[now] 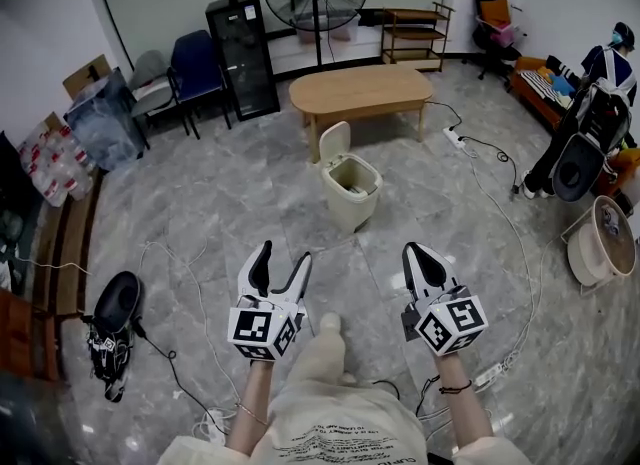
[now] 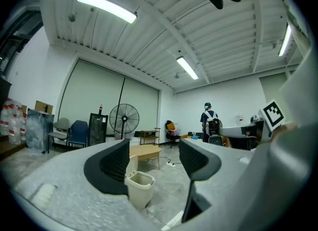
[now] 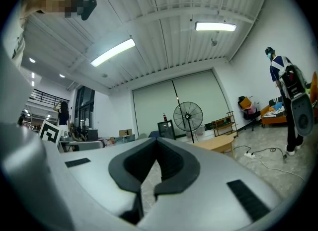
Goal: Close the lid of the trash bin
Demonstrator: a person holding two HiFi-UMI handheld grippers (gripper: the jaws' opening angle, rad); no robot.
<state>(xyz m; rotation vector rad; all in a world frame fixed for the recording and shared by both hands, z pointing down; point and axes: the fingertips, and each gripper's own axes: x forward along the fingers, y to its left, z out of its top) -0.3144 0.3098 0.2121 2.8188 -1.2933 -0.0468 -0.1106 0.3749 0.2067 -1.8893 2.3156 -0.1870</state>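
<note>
While the trash bin (image 1: pixel 352 193) stands on the floor just in front of the table (image 1: pixel 360 88) with its lid (image 1: pixel 333 143) tipped up, both tools hang well short of it: the left tool (image 1: pixel 283 255) has its jaws wide apart and empty, the right tool (image 1: pixel 420 253) has its jaws pressed together.

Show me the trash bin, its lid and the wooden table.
trash bin (image 1: pixel 347 211), head view, outer wall of the body.
lid (image 1: pixel 334 141), head view, middle of the raised flap.
wooden table (image 1: pixel 360 88), head view, middle of the bare tabletop.
</note>
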